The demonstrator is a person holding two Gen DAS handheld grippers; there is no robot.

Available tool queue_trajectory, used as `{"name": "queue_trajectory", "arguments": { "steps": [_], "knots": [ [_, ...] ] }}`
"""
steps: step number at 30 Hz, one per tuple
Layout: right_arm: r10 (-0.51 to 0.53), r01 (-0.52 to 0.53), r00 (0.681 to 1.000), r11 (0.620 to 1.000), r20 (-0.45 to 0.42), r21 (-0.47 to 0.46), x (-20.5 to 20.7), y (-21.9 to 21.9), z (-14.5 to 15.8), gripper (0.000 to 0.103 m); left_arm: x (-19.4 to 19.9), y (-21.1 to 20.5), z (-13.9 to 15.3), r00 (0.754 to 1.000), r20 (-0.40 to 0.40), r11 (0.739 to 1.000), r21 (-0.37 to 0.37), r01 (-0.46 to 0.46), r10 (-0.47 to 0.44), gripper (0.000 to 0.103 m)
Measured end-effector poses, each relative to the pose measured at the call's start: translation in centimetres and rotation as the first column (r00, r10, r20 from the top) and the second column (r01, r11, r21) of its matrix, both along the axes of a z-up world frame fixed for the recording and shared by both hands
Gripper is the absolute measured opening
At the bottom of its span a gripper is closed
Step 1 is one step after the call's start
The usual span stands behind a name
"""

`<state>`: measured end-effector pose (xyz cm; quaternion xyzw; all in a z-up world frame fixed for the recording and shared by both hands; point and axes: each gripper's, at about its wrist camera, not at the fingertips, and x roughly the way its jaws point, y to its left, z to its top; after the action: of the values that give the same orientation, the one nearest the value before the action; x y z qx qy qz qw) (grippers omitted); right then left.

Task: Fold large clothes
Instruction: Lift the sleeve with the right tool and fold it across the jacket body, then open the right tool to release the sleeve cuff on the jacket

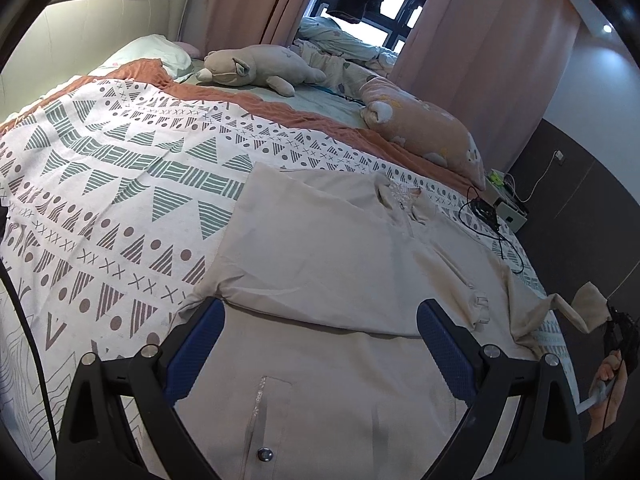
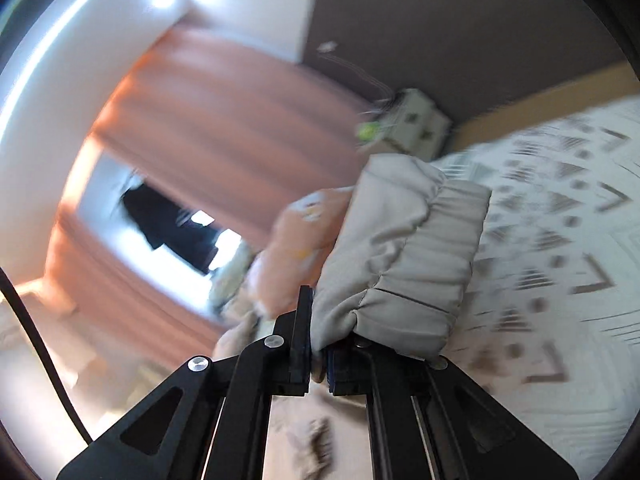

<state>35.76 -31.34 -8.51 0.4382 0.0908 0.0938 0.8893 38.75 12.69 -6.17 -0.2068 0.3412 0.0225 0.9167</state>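
My left gripper (image 1: pixel 320 344) hangs with jaws spread wide, empty, over the one beige jacket (image 1: pixel 320 248) at lower centre on the bed (image 1: pixel 120 168). My right gripper (image 2: pixel 318 344) pinches its cuff (image 2: pixel 404 264). Beyond, upper frame: two plush toys (image 1: pixel 260 66), one pillow (image 1: pixel 156 54).

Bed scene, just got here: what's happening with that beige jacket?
A person is folding a beige jacket laid out on the patterned bedspread, with a gripper in each hand. The left sleeve is already folded across the chest. The right gripper is shut on the elastic cuff of the other sleeve and holds it up off the bed at the right edge. The left gripper is open above the jacket's lower front, gripping nothing. Plush toys and pillows lie at the head of the bed.
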Motion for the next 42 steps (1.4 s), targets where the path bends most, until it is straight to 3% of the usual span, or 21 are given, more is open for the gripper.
{"name": "queue_trajectory", "arguments": {
  "steps": [9, 12, 13, 16, 21, 26, 29, 33, 35, 36, 37, 39, 40, 42],
  "knots": [
    [0.136, -0.133, 0.991, 0.971, 0.001, -0.198, 0.3, 9.5, 5.4, 0.002, -1.8, 2.8, 1.1, 1.000, 0.025, 0.999, -0.043, -0.002, 0.003, 0.099],
    [0.186, -0.183, 0.982, 0.957, -0.008, -0.224, 2.5, 11.8, 6.6, 0.002, -2.4, 4.3, 1.1, 0.999, 0.028, 0.998, -0.056, -0.016, 0.018, 0.099],
    [0.197, -0.194, 0.980, 0.953, -0.010, -0.235, 4.9, 10.6, 6.8, 0.002, -2.5, 4.8, 1.1, 0.999, 0.030, 0.998, -0.062, -0.023, 0.025, 0.099],
    [0.251, -0.246, 0.968, 0.930, -0.018, -0.273, 6.1, 12.5, 7.8, 0.002, -2.9, 6.3, 0.9, 0.998, 0.029, 0.994, -0.094, -0.047, 0.050, 0.099],
    [0.327, -0.323, 0.944, 0.880, -0.050, -0.348, 9.8, 16.0, 7.2, 0.002, -3.2, 8.2, 0.5, 0.996, 0.020, 0.986, -0.148, -0.078, 0.082, 0.099],
    [0.409, -0.436, 0.900, 0.815, -0.153, -0.381, 15.0, 20.6, 5.4, 0.002, -2.9, 8.8, 0.1, 0.996, 0.005, 0.986, -0.142, -0.091, 0.093, 0.099],
    [0.409, -0.476, 0.878, 0.799, -0.249, -0.367, 18.0, 22.5, 4.0, 0.002, -2.6, 8.8, -0.3, 0.996, -0.004, 0.985, -0.145, -0.091, 0.091, 0.099],
    [0.446, -0.571, 0.798, 0.775, -0.405, -0.272, 21.8, 24.6, 1.7, 0.003, -2.1, 8.5, -0.5, 0.996, -0.012, 0.988, -0.133, -0.084, 0.083, 0.099],
    [0.484, -0.612, 0.754, 0.763, -0.444, -0.208, 23.3, 24.8, 0.9, 0.009, -1.8, 8.2, -0.5, 0.997, -0.014, 0.988, -0.129, -0.082, 0.080, 0.099],
    [0.495, -0.621, 0.748, 0.758, -0.442, -0.201, 23.7, 24.8, 0.9, 0.025, -1.7, 8.0, -0.6, 0.997, -0.015, 0.988, -0.129, -0.080, 0.078, 0.099],
    [0.494, -0.621, 0.748, 0.757, -0.443, -0.203, 23.8, 24.7, 0.9, 0.062, -1.5, 7.8, -0.6, 0.997, -0.017, 0.988, -0.130, -0.077, 0.075, 0.099],
    [0.490, -0.619, 0.746, 0.760, -0.451, -0.198, 24.5, 23.9, 1.2, 0.098, -1.3, 7.2, -0.5, 0.998, -0.016, 0.989, -0.127, -0.070, 0.068, 0.099],
    [0.482, -0.606, 0.753, 0.772, -0.447, -0.189, 24.6, 23.5, 1.1, 0.098, -1.1, 6.8, -0.4, 0.998, -0.015, 0.990, -0.123, -0.065, 0.064, 0.099],
    [0.485, -0.616, 0.736, 0.770, -0.473, -0.169, 24.7, 22.5, 1.0, 0.098, -0.8, 6.0, -0.3, 0.998, -0.013, 0.992, -0.116, -0.055, 0.054, 0.099]
  ]
}}
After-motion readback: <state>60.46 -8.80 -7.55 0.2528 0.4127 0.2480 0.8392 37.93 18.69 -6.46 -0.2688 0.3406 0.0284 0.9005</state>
